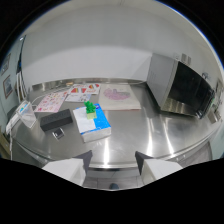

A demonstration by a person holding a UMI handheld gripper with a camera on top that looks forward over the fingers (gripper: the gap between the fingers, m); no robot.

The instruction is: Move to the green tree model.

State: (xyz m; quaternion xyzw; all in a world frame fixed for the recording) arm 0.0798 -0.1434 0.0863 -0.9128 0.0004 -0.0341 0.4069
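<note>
Beyond the two fingers of the gripper (pixel 112 161), which stand wide apart holding nothing, the green tree model (pixel 90 108) sits on a blue-and-white box (pixel 91 122) on the steel table (pixel 150 135). Bare tabletop lies between fingers and box. Just beside the box is a black block (pixel 55 119); printed sheets (pixel 119 96) lie behind, and a microwave (pixel 183 86) stands well apart.

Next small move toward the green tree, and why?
Probably ease forward and a bit left. The green tree model stands on the blue-and-white book, well beyond the gripper and left of its line. The jaws are open with nothing between them, and only bare steel table lies along the way.
</note>
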